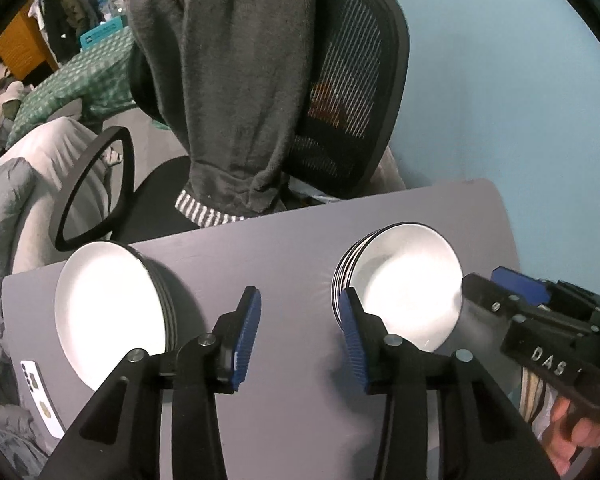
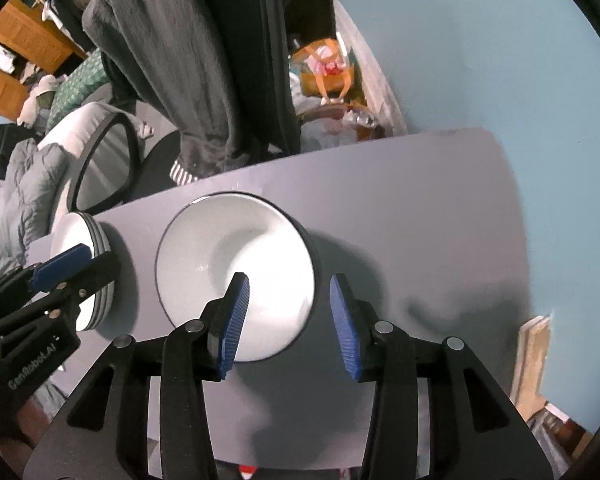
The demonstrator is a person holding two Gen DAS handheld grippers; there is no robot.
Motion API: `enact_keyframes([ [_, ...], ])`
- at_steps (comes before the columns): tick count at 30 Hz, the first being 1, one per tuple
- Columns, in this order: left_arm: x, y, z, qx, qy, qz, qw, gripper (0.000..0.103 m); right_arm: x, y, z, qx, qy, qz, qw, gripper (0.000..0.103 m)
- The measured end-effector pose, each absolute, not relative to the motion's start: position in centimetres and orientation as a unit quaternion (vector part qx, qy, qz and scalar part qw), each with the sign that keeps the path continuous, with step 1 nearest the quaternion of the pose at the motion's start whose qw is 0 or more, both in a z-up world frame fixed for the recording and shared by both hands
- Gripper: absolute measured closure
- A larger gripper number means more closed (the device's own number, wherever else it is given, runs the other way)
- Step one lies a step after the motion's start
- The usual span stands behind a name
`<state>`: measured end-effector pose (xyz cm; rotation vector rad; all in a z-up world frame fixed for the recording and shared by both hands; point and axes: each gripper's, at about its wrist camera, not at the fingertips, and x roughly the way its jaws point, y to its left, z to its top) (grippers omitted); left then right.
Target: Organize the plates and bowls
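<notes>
A stack of white, dark-rimmed plates (image 1: pixel 108 308) sits at the left of the grey table (image 1: pixel 292 248). A stack of matching bowls (image 1: pixel 404 288) stands to its right. My left gripper (image 1: pixel 299 294) hangs open above the bare table between the two stacks, holding nothing. In the right wrist view, my right gripper (image 2: pixel 290 280) is open above the right rim of the bowls (image 2: pixel 236 276). One pad is over the top bowl's inside and the other is outside it, neither pressing. The plates (image 2: pixel 80 240) are partly hidden behind a left finger (image 2: pixel 62 266).
A black mesh office chair draped with a grey garment (image 1: pixel 240 80) stands behind the table's far edge. A phone (image 1: pixel 40 392) lies at the table's left edge. A blue wall (image 1: pixel 500 80) runs along the right. A person's hand (image 1: pixel 572 428) holds the right gripper's handle.
</notes>
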<state>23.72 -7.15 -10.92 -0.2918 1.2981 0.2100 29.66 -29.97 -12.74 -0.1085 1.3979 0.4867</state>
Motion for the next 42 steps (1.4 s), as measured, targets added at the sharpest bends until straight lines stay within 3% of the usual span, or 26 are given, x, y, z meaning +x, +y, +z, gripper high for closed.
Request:
enact_keyframes([
  [4,22.8,-7.6,-9.3,-0.117,0.591,0.096,0.792,0.060,28.9,-30.2,-10.2,-0.071,0.605,0.217,0.763,0.056],
  [10,21.3,-8.3,-6.8,-0.100,0.573,0.090,0.809,0.048,27.5,-30.4,-6.6,-0.098,0.559,0.220,0.794,0.049],
  [25,18.5,-7.5,-4.2,-0.119,0.557,0.092,0.817,0.043,25.6,-30.6,-2.5,-0.124,0.506,0.223,0.824,0.048],
  [42,18.9,-8.6,-4.3,-0.134,0.563,0.085,0.811,0.042,26.6,-31.6,-3.1,-0.136,0.514,0.218,0.818,0.047],
])
